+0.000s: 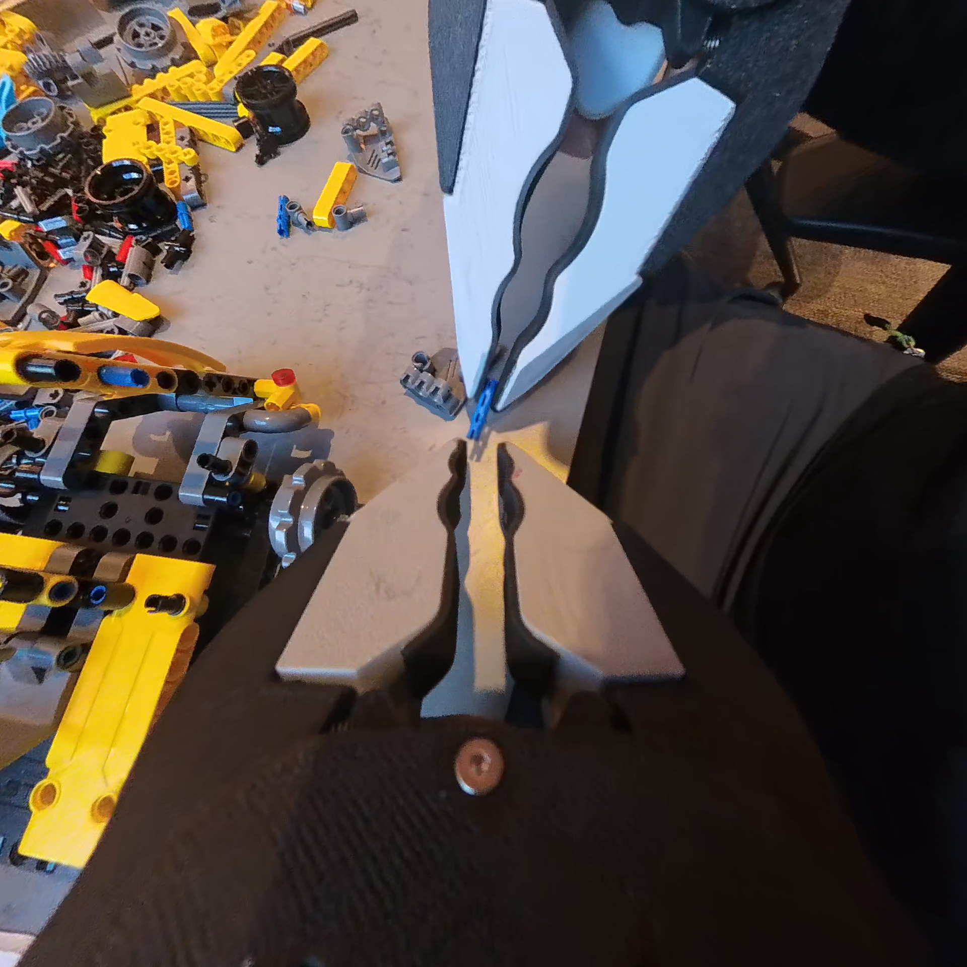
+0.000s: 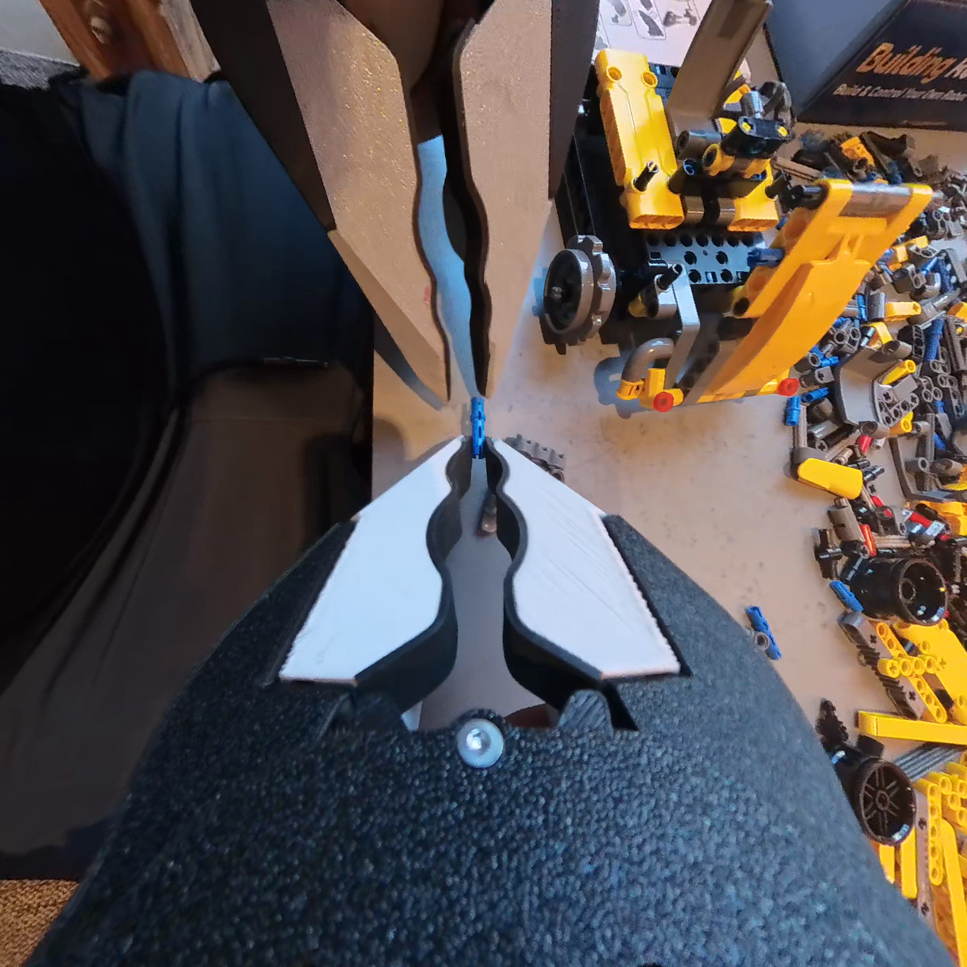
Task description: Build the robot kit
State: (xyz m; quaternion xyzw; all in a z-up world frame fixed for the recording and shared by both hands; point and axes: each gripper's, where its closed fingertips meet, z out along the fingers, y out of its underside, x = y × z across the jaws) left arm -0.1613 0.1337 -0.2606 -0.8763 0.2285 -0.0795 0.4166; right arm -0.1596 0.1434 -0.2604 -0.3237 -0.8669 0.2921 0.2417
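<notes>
Two grippers [image 1: 480,445] [image 2: 475,445], one blue pin [image 2: 477,428]

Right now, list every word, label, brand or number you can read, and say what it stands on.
Dark box, top right of the right wrist view: orange and white lettering, legible but not quoted here.
Printed sheet beside it: small diagrams, any text too small to read.
Left wrist view: no writing.

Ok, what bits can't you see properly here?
Pin: top end hidden inside right gripper, left wrist view.
Grey piece: mostly behind right gripper, right wrist view.
Model: cut off by left edge, left wrist view.
Box: cut off by top edge, right wrist view.
</notes>
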